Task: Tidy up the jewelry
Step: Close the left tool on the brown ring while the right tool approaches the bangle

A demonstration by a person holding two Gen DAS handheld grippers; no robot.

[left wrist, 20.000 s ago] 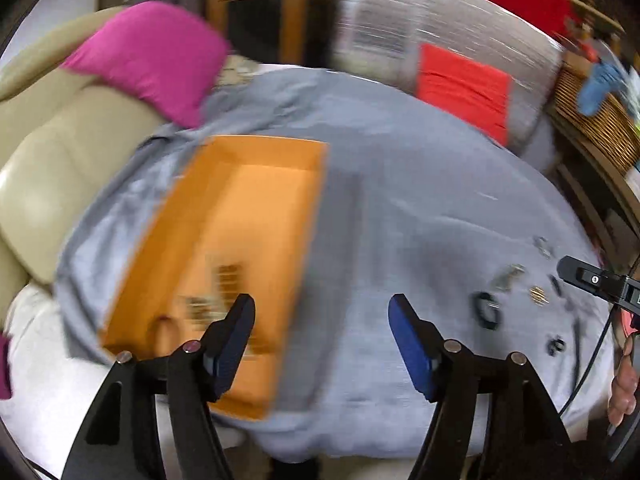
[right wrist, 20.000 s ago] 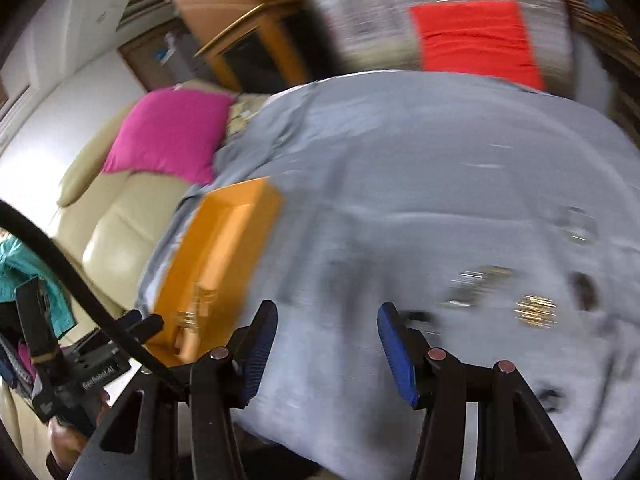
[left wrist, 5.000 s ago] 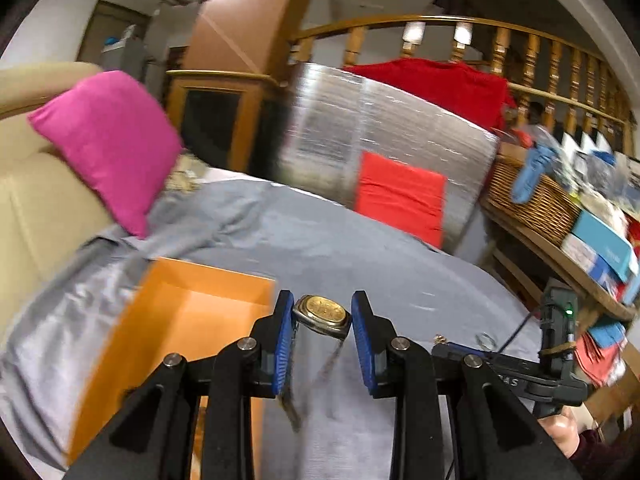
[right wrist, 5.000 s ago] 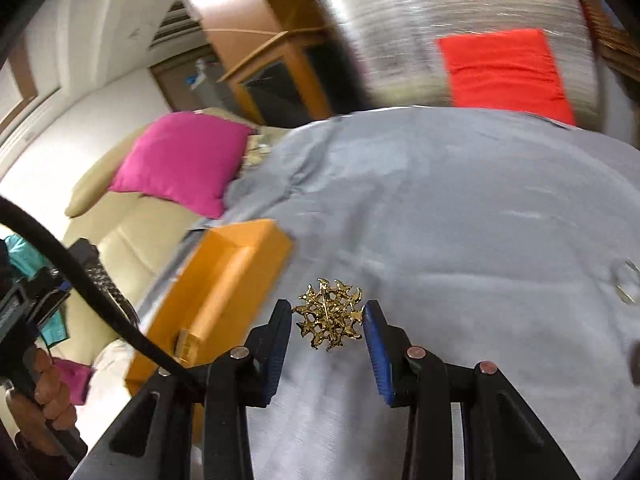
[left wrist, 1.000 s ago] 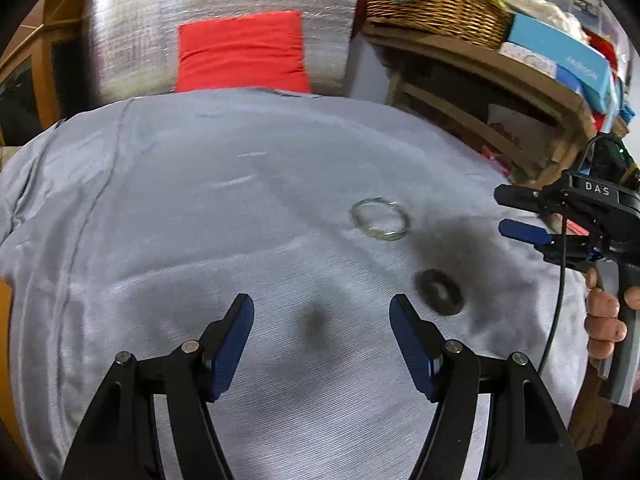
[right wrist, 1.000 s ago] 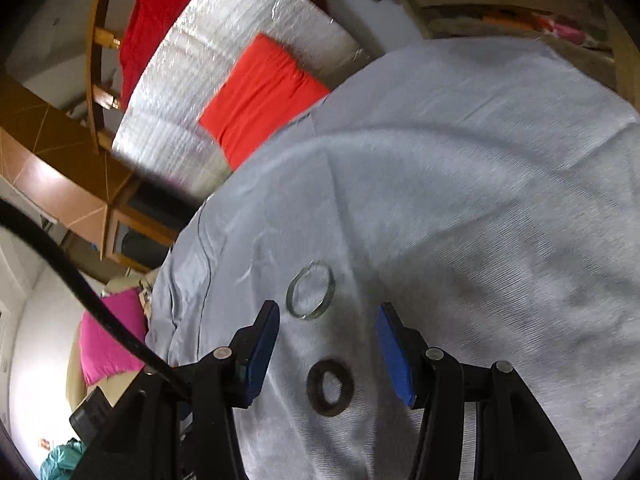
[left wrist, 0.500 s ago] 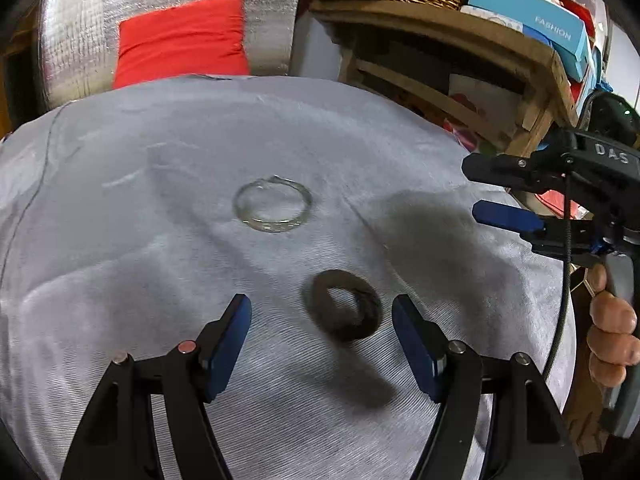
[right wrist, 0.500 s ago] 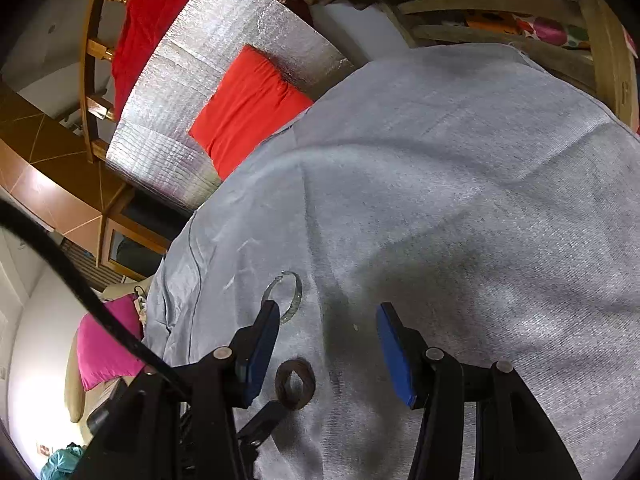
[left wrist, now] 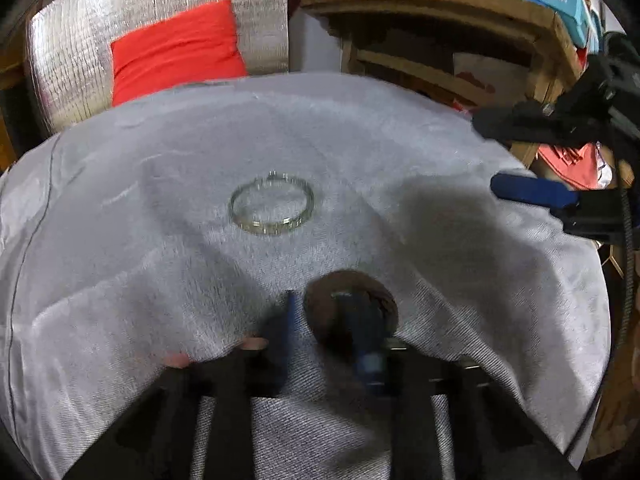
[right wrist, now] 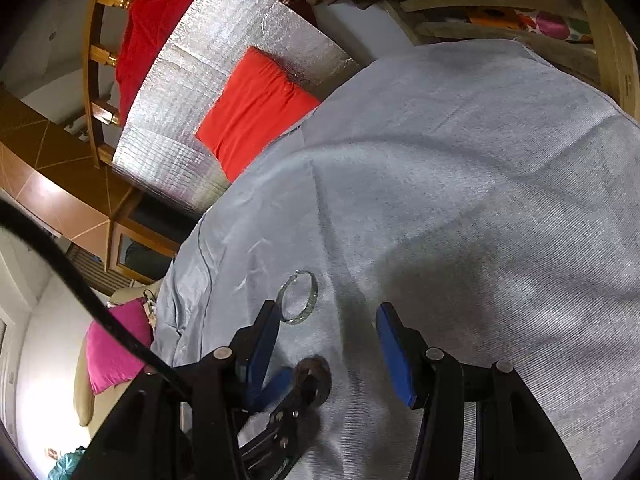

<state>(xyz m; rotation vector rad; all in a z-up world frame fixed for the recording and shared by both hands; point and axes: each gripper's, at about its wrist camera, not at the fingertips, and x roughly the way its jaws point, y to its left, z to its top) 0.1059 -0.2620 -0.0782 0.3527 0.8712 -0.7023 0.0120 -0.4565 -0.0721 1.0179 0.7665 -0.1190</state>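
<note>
Our left tongs closing round rim of dark brown ring-shaped bangle on grey-clothed tabletop. Clear glass bangle lies at 11 o'clock from it. Right tongs apart, empty.

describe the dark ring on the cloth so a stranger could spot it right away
On the grey cloth, find the left gripper, jaws closing. The dark ring lies across its fingers. Unlike the clear bangle farther away, it is smaller, thick and opaque brown.
</note>
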